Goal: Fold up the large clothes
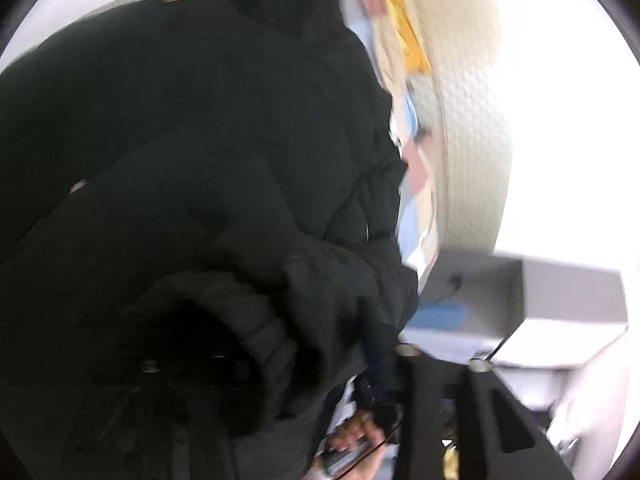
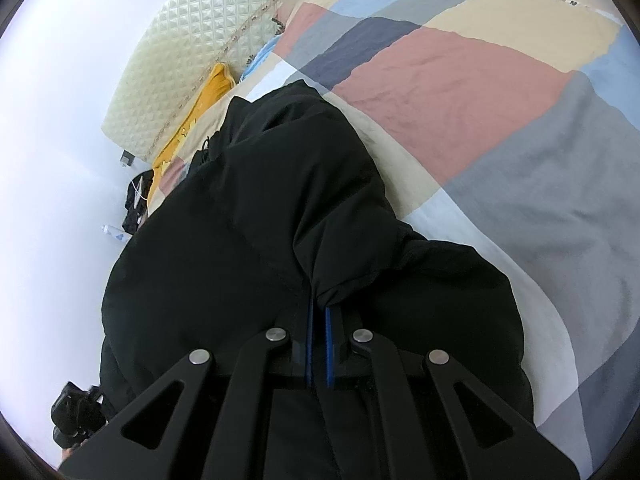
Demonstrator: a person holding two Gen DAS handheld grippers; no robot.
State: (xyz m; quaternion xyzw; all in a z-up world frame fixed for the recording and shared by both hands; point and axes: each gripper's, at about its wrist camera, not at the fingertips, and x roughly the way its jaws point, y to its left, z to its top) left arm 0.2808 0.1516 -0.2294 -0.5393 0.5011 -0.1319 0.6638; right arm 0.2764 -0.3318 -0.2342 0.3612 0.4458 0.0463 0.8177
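Note:
A large black padded jacket (image 2: 256, 208) lies on a bed with a patchwork cover (image 2: 460, 92). My right gripper (image 2: 319, 312) is shut on a fold of the black jacket, the fabric pinched between its blue pads. In the blurred left wrist view the same black jacket (image 1: 192, 152) fills most of the frame and drapes over my left gripper (image 1: 372, 352). One blue pad shows at the jacket's edge with cloth against it. The other finger is hidden under the fabric.
A quilted cream headboard (image 2: 180, 60) stands behind the bed, with a yellow pillow (image 2: 200, 108) along it. Dark items and a cable (image 2: 136, 200) lie on the pale floor. A grey box-like unit (image 1: 532, 296) sits to the right in the left wrist view.

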